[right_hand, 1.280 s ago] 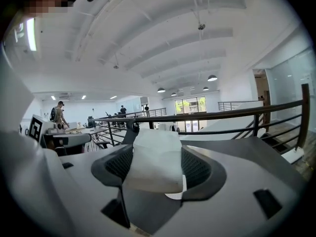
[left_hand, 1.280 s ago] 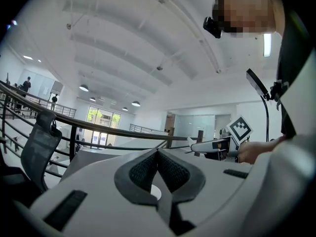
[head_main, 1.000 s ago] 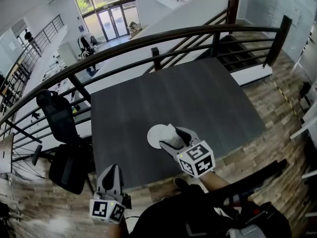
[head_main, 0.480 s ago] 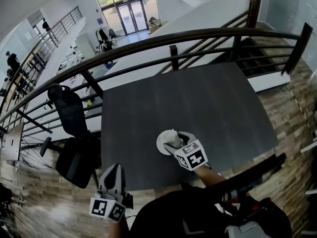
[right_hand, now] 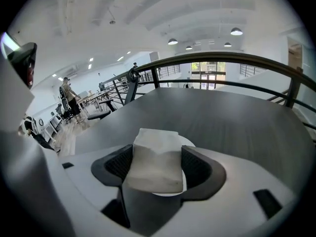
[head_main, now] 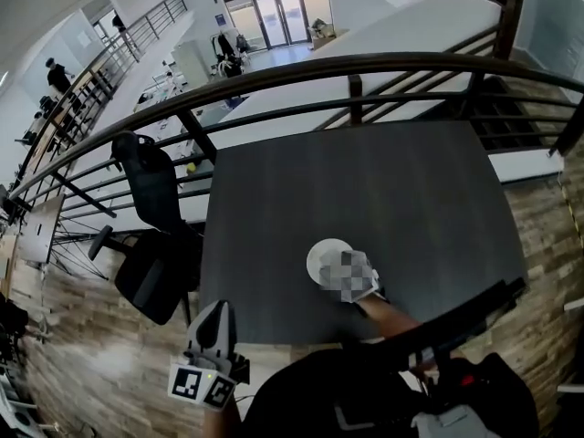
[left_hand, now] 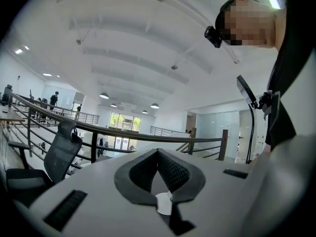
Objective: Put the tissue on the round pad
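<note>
The right claw [right_hand: 158,167] is clenched on a pale, folded tissue [right_hand: 157,152], its ribbed black pads [right_hand: 121,164] pressed to either side. The tissue sits over a flat, round white pad [right_hand: 187,141], though whether it touches the pad I cannot tell. The head view shows that claw [head_main: 351,276] at the pad's [head_main: 324,255] near edge but hides the tissue. The left claw [left_hand: 158,152] is closed on nothing, its tips meeting. From the head view it hangs off the table [head_main: 212,316], low by the person's body.

One tissue, one pad, two claws.

The dark grey table [head_main: 392,190] is otherwise bare. A dark metal railing [head_main: 365,67] curves behind it, a black office chair [head_main: 151,199] stands at its left, and the floor is wood plank [head_main: 82,336]. Beyond the rail lies a bright open hall below.
</note>
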Motion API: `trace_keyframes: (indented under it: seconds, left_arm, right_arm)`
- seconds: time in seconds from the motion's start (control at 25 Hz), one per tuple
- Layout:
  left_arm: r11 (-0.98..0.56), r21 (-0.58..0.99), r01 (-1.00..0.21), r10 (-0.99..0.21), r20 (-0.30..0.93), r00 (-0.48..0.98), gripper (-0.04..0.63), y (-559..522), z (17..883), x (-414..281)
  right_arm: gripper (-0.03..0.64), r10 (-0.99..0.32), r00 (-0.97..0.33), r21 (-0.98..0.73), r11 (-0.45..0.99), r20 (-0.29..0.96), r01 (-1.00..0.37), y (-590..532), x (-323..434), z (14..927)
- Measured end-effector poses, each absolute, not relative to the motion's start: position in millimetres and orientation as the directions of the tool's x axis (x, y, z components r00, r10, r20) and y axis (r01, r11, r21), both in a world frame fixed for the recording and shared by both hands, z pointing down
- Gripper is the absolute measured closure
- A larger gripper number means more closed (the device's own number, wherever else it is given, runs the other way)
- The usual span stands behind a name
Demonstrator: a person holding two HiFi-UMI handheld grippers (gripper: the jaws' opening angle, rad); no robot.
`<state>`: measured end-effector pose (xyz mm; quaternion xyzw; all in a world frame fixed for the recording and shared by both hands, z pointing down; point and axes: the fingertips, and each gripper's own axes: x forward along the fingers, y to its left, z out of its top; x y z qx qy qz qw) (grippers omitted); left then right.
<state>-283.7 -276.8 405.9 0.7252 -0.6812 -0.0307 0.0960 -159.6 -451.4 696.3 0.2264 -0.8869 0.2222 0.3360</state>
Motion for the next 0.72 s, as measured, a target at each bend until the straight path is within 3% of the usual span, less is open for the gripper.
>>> trace_keyframes:
  seconds: [0.72]
  left_arm:
    - [0.071,0.151,-0.986,-0.987,0.151,-0.048,0.591,-261,409,-281]
  right_arm:
    - [0.305,-0.120,-0.573,-0.243,0.821,0.810,-0.516,-460,-167,769]
